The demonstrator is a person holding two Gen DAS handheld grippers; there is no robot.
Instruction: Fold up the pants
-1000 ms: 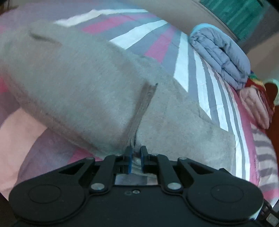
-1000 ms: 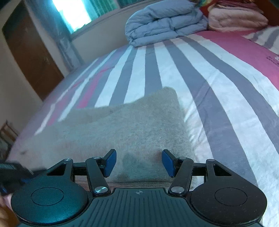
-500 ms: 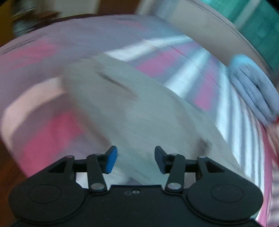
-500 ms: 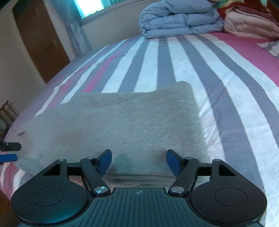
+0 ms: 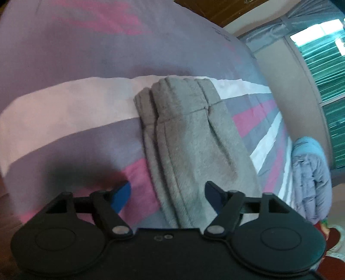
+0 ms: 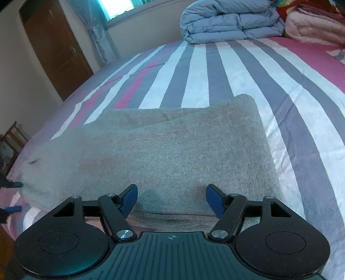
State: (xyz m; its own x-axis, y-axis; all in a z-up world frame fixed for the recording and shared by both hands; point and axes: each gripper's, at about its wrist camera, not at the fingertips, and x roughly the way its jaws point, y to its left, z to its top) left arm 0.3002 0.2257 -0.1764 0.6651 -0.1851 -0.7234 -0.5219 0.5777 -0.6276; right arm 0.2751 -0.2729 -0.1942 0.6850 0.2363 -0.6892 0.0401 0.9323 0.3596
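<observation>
- The left gripper (image 5: 167, 195) is nearest in its own view, and its jaws are opening; the blue pads stand wide apart and grip nothing.
- The grey pants (image 5: 189, 146) run up between those pads from the bottom of that view, the right pad close beside the cloth, the left pad over the bedsheet (image 5: 64, 64) well clear of it.
- The right gripper (image 6: 171, 199) also stands wide, its pads empty, hovering over the near edge of the pants (image 6: 163, 155).
- The pants lie folded flat on the striped bedsheet (image 6: 237, 71), layers stacked, one corner pointing toward the far side of the bed.
- In the left view the gathered waistband (image 5: 181, 94) is the far end of the pants, lying across a pale stripe of the sheet.
- At the left edge of the right view the blue tips of the left gripper (image 6: 13, 196) show at the pants' far left end; one tip is just beside the cloth.
- Farther off, a folded blue quilt (image 6: 230, 19) sits at the head of the bed, with a pink blanket (image 6: 312, 23) beside it.
- Beyond the bed are a brown door (image 6: 56, 49), a curtain (image 6: 99, 34) and a bright window (image 6: 120, 6).
</observation>
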